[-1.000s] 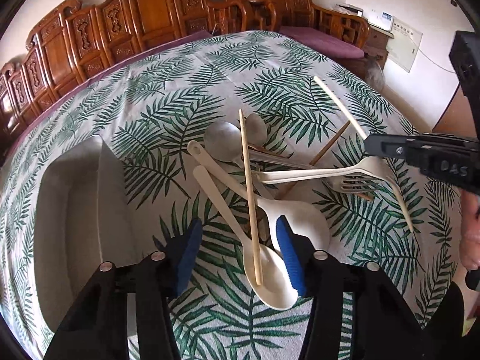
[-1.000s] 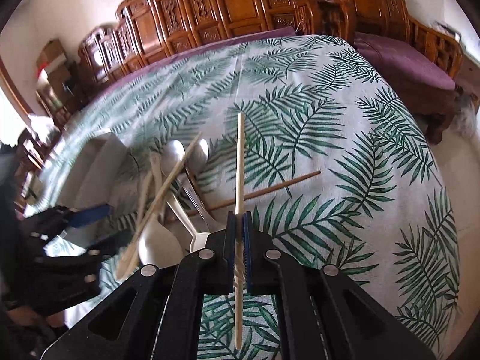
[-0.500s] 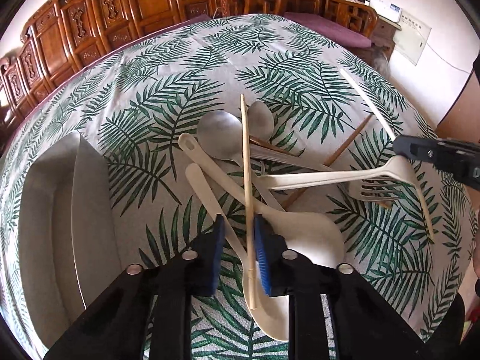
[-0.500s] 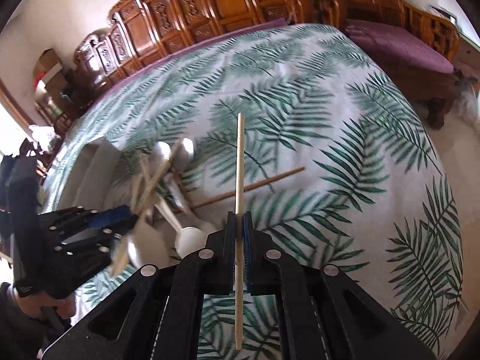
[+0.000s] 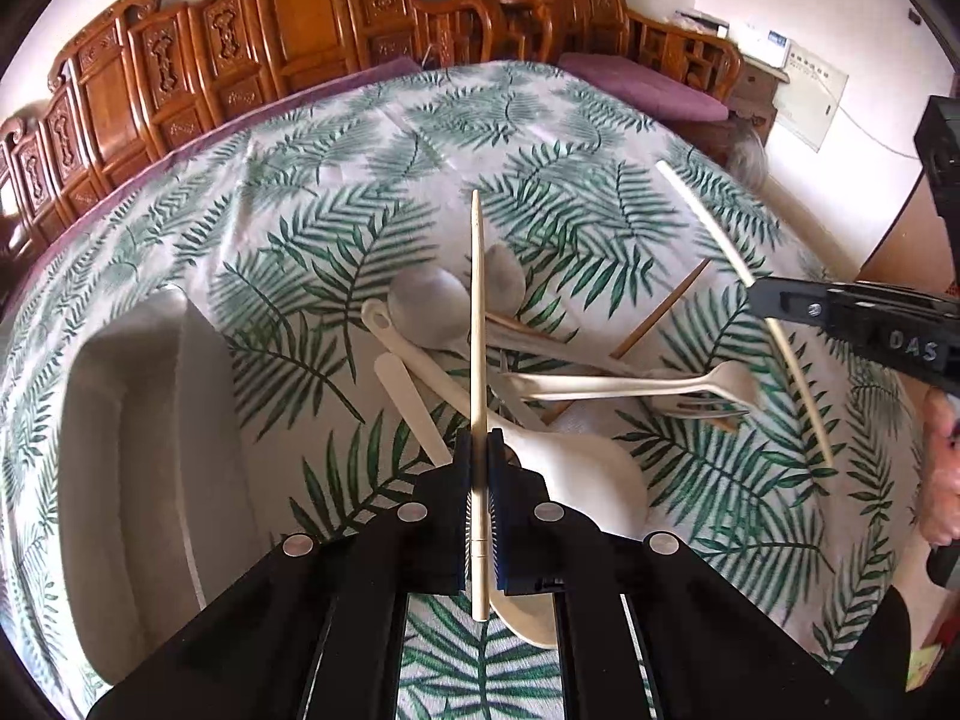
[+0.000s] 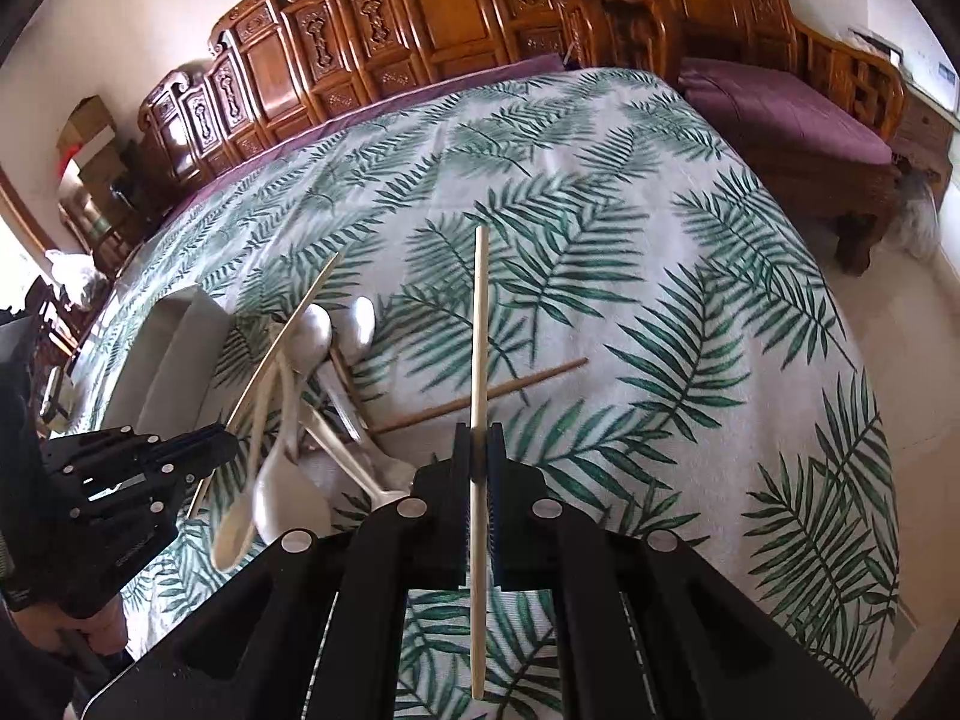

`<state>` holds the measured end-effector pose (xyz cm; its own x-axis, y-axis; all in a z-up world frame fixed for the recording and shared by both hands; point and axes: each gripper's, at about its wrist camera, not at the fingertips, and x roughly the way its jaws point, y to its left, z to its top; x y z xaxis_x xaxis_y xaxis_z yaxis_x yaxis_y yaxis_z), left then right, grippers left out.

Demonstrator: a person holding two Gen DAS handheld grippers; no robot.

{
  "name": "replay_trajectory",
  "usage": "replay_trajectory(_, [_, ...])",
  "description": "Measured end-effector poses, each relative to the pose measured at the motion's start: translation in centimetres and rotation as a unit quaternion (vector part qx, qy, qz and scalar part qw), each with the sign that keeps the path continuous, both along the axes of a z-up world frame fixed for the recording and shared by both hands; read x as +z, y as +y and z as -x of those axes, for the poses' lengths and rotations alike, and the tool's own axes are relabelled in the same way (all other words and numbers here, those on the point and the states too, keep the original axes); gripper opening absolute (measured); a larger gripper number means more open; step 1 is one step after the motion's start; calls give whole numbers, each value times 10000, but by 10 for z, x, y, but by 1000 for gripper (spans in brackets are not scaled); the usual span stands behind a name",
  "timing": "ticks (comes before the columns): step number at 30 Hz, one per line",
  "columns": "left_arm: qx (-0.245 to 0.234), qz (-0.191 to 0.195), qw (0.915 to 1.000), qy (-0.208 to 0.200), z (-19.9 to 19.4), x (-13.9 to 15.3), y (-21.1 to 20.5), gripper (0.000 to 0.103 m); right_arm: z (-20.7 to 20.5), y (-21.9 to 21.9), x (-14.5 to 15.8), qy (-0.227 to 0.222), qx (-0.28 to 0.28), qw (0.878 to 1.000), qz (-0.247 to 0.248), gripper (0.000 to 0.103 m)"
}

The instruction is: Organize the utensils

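Note:
My left gripper is shut on a pale chopstick and holds it above a pile of utensils: metal spoons, cream spoons, a cream fork and a brown chopstick. My right gripper is shut on another pale chopstick, held above the tablecloth right of the pile. The right gripper also shows in the left wrist view with its chopstick. The left gripper shows in the right wrist view.
A white utensil tray lies left of the pile on the palm-leaf tablecloth; it also shows in the right wrist view. Carved wooden chairs line the far edge. A purple-cushioned bench stands at the right.
My left gripper closed on the pale chopstick and lifted it off the pile. My right gripper kept its chopstick and rose slightly.

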<state>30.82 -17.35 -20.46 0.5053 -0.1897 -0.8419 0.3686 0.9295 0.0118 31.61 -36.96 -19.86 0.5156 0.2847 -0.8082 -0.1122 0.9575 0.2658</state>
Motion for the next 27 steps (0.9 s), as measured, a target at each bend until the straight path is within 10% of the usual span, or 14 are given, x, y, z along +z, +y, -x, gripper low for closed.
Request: replay_trajectory(27, [703, 37, 9963, -495, 40, 62, 130, 5, 27, 96, 58, -613, 893, 9941, 34, 6])
